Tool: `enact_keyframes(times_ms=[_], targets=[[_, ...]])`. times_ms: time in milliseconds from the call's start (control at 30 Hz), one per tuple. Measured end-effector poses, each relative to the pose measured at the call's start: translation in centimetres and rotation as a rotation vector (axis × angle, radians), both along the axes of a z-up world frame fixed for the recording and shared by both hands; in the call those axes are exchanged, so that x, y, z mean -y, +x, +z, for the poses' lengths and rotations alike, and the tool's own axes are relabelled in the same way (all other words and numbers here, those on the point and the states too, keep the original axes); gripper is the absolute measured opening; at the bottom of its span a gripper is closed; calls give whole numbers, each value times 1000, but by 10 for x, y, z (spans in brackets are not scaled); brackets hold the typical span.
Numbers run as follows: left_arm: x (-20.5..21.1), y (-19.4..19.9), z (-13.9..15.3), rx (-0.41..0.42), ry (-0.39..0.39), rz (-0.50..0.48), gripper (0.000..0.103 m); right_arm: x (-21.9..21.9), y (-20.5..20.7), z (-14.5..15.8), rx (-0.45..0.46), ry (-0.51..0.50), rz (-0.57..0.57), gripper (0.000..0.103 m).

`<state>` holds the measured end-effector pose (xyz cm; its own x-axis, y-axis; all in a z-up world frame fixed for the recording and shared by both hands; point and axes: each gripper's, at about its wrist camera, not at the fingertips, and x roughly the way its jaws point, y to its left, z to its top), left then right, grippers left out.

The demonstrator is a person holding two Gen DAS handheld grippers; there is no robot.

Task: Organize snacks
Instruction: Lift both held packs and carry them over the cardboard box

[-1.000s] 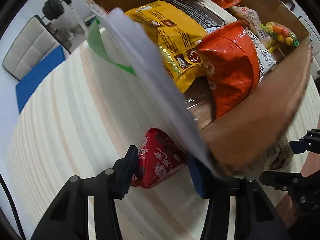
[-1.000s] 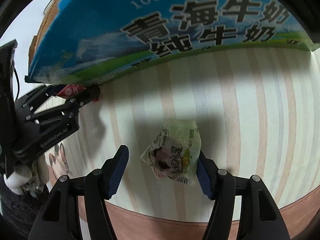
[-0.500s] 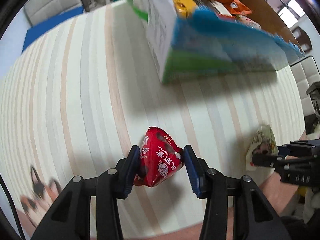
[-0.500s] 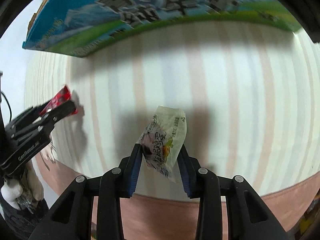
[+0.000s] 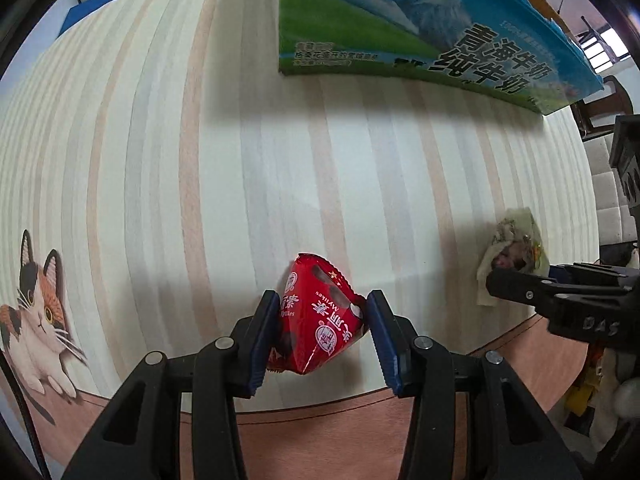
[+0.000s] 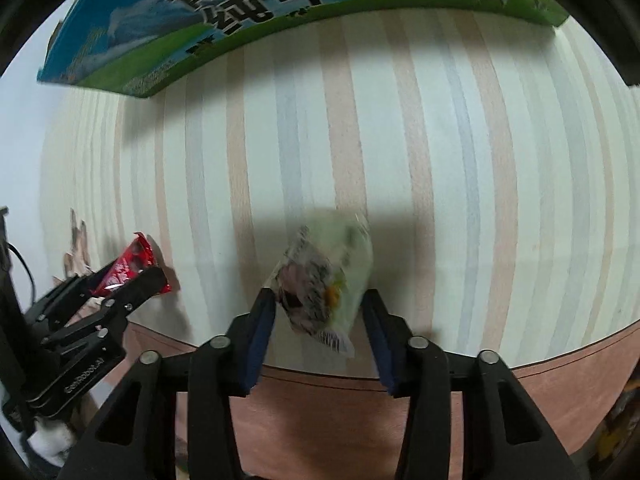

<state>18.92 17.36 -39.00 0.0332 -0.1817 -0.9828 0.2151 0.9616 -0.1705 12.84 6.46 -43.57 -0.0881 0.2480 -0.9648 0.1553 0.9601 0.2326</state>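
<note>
My left gripper (image 5: 322, 332) is shut on a red snack packet (image 5: 318, 322) and holds it over the striped table's near edge. My right gripper (image 6: 318, 326) is shut on a pale green snack packet (image 6: 328, 276), which looks blurred, a little above the table. Each gripper shows in the other's view: the right one (image 5: 520, 276) with the green packet (image 5: 514, 240), the left one (image 6: 132, 280) with the red packet (image 6: 132, 264). The blue and green milk carton box (image 5: 420, 40) stands behind; its contents are hidden.
The striped tablecloth (image 5: 200, 160) has a printed cat (image 5: 36, 312) at the near left. The brown table border (image 6: 400, 412) runs along the front. The box side (image 6: 240, 20) fills the top of the right wrist view. A chair (image 5: 600, 100) stands far right.
Both grippers closed on their packets and pulled back from the box toward the table's front edge. The green packet has shifted between the right fingers.
</note>
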Motion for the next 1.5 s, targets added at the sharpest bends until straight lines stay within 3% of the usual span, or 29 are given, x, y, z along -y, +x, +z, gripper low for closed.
enact_keyframes(times_ms=[467, 867, 1167, 1367, 1500], targets=[[36, -19, 28, 58, -12, 28, 42, 21, -25, 29, 60, 44, -35, 35], [93, -11, 92, 78, -100, 31, 42, 64, -17, 123, 182, 84, -43, 35], [124, 46, 163, 163, -133, 3, 42, 102, 29, 206, 298, 84, -28, 35], [138, 111, 192, 183, -125, 19, 42, 115, 87, 229, 323, 77, -25, 35], [145, 161, 187, 119, -132, 44, 43, 124, 126, 228, 304, 68, -21, 36]])
